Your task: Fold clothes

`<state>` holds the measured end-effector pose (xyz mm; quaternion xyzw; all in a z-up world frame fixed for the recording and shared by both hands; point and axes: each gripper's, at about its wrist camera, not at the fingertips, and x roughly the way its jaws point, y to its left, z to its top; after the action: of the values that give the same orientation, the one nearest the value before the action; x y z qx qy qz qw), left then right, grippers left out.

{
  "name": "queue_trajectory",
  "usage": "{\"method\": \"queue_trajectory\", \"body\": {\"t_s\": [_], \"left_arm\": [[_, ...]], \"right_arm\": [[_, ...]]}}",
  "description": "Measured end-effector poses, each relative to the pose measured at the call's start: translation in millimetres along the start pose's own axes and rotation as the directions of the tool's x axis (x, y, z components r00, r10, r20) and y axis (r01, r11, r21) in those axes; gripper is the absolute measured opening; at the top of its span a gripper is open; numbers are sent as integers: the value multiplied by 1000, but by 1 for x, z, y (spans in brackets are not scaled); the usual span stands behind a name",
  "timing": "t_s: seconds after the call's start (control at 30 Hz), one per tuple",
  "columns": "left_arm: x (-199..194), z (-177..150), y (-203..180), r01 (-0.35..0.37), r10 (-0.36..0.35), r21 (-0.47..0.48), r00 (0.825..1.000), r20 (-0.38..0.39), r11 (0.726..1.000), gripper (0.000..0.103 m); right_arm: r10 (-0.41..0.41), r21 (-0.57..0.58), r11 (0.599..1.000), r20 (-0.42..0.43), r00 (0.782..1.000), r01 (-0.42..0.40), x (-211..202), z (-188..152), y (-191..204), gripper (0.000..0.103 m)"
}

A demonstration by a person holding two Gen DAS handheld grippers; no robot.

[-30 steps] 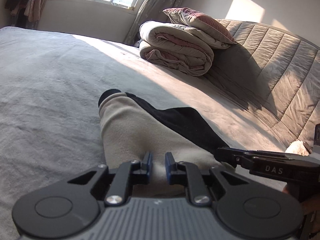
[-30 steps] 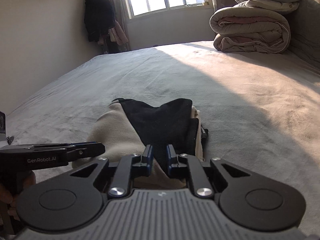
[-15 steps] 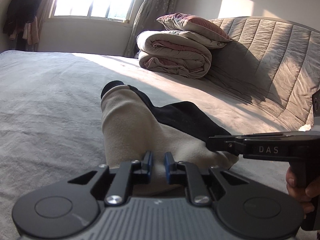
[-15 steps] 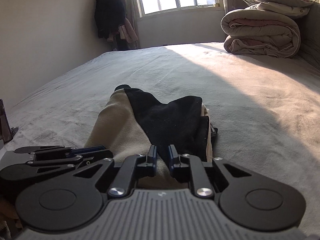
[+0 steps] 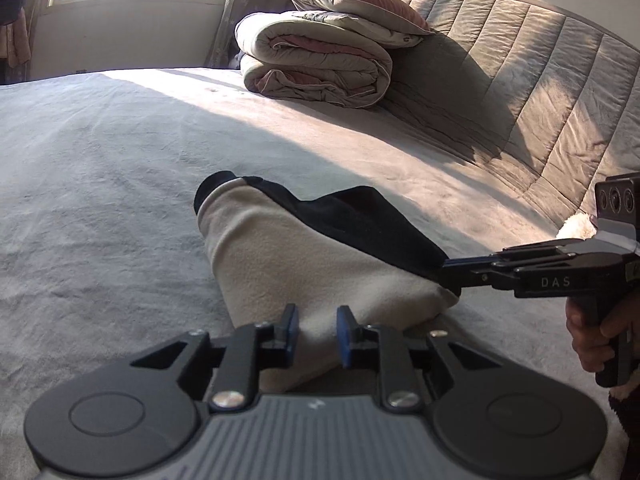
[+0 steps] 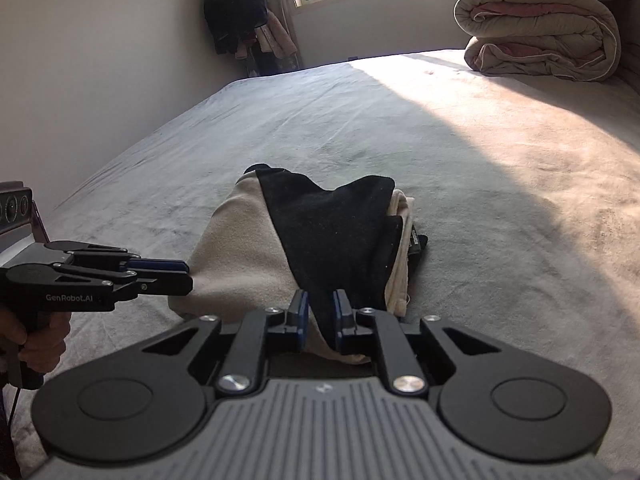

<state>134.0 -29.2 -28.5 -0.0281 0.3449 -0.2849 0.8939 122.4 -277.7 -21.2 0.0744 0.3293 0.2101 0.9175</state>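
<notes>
Left wrist: your left gripper has just let go of the garment; right gripper stays clamped on its near edge, anchoring the fold.

I'm looking across a wide bed with a plush grey cover, part sunlit, part in shadow. A folded beige-and-black garment lies flat on it, close in front of me. Far back, by the quilted headboard, a rolled duvet rests on the cover, a pillow on top.
</notes>
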Motion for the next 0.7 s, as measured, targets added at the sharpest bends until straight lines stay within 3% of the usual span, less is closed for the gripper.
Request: {"method": "queue_trajectory", "body": {"t_s": [0.03, 0.13, 0.33, 0.47, 0.53, 0.67, 0.7], "left_arm": [[-1, 1, 2, -9, 9, -15, 1000, -16, 1000, 51], [0, 2, 12, -5, 0, -66, 998, -65, 998, 55], [3, 4, 36, -15, -11, -233, 994, -109, 972, 65], [9, 7, 52, 20, -68, -359, 990, -123, 933, 78], [13, 8, 58, 22, -83, -407, 988, -133, 913, 82], [23, 8, 69, 23, -106, -500, 985, -138, 866, 84], [25, 7, 71, 28, -113, -522, 985, -133, 853, 84]], "right_arm": [[-2, 2, 1000, 2, 1000, 2, -2, 1, 0, 23], [-30, 7, 1000, 9, 999, 30, -5, 4, 3, 44], [-43, 24, 999, 2, 999, 43, -6, 6, 6, 60], [-51, 10, 999, 0, 999, 51, -8, 6, 9, 72], [-44, 24, 999, -1, 999, 44, -8, 7, 7, 78], [-20, 93, 995, -21, 1000, 21, -5, 6, -2, 100], [-8, 123, 992, -25, 1000, 11, -4, 5, -5, 100]]}}
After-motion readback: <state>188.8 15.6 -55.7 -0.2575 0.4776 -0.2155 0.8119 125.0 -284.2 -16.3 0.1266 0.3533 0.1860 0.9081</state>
